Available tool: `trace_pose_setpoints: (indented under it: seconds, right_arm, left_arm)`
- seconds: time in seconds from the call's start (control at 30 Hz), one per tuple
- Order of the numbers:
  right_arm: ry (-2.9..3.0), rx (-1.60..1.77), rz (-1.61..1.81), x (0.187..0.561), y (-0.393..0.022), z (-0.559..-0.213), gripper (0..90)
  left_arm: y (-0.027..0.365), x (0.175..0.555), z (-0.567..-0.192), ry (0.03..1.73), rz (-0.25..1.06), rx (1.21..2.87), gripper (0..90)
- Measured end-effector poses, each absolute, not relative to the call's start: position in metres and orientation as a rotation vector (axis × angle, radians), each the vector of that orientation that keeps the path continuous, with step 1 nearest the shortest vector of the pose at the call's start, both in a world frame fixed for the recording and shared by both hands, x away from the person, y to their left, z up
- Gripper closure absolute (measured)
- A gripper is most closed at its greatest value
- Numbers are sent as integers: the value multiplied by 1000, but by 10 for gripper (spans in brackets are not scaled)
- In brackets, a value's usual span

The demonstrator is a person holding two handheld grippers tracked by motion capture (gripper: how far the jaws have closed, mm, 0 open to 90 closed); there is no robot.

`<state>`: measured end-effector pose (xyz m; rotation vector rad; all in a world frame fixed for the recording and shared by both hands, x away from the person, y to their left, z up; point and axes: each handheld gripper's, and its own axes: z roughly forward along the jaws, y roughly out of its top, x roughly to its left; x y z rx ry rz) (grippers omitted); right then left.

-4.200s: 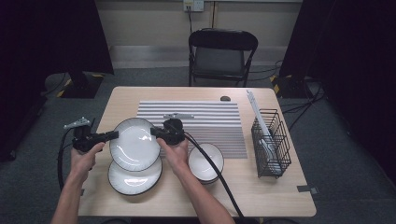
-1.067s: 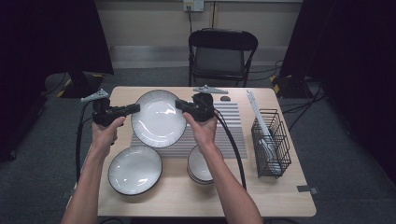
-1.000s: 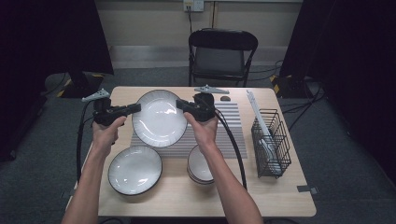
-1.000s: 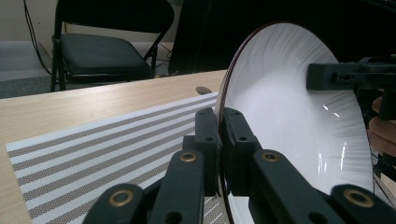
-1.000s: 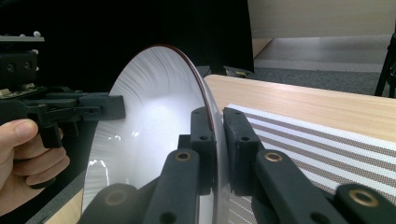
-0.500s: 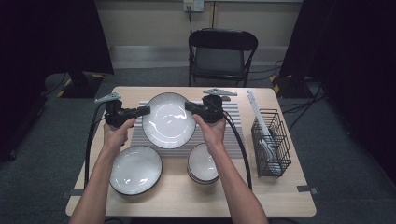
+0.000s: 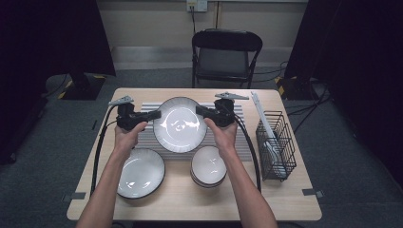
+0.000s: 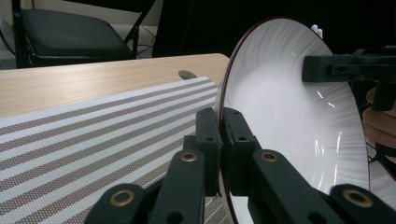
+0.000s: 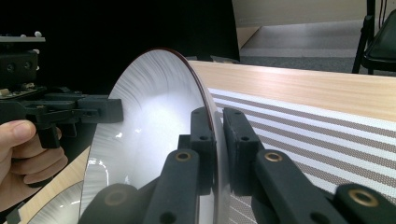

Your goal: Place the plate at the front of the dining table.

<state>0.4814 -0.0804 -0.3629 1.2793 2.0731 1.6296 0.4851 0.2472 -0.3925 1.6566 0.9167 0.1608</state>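
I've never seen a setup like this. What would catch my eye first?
Probably the big white plate, pinched by its rim on both sides by the left tool and right tool, over the striped mat. Nearer the person sit another plate and stacked bowls; a wire basket stands at the right.

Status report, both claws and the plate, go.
Left claw and right claw shut on plate rim. Plate tilted over striped mat. Nothing in the way.

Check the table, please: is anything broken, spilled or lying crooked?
Nothing stands out. The white plate is whole, each claw clamped on one side of its rim above the striped mat. The bowl stack sits straight, and nothing is spilled.
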Motion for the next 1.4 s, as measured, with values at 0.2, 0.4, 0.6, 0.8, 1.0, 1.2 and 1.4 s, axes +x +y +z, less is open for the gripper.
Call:
trace_pose_setpoints:
  seconds: [0.2,0.4,0.6,0.8,1.0,1.2,1.4]
  right_arm:
    - [2081,1301,1621,484,-87,-371,835]
    - [2080,1332,1630,486,-92,-378,836]
    - [2085,1338,1622,489,-95,-380,837]
    - [2097,1349,1611,491,-95,-383,839]
    - [2106,1360,1602,493,-95,-386,837]
    - [2112,1377,1607,494,-94,-391,834]
    - [2114,1374,1610,495,-94,-391,832]
  left_arm:
    - [241,489,-399,920,157,1681,863]
    - [237,491,-404,925,150,1688,862]
    - [234,493,-407,933,143,1688,860]
    - [233,495,-412,934,137,1694,857]
    - [233,496,-422,953,120,1682,855]
    - [233,496,-425,956,117,1694,852]
    - [233,496,-426,960,105,1700,818]
